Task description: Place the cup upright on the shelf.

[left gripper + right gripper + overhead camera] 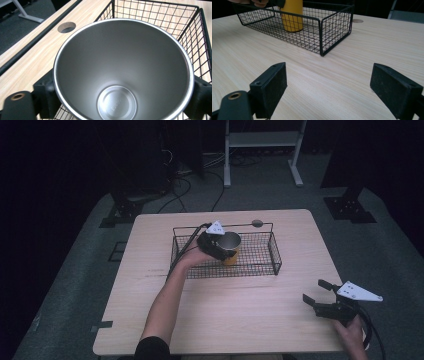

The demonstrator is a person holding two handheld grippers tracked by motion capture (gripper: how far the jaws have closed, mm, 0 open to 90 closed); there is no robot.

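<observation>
A yellow cup (231, 246) with a steel inside stands in the black wire basket (260, 266) at the middle of the wooden table (225, 315). My left gripper (224, 251) is shut on the cup, one jaw on each side of its rim. In the left gripper view the cup's empty steel inside (122, 65) sits between the jaws, with the basket's mesh (160, 15) behind it. My right gripper (315, 291) hovers open near the table's front right, holding nothing. From the right gripper (328, 90) the cup (292, 15) stands upright on the basket (332, 30) floor.
A round cable hole (257, 223) lies in the table just behind the basket. Bare wood stretches between the basket and the front edge. A white metal stand (262, 140) and cables are on the dark floor beyond the table.
</observation>
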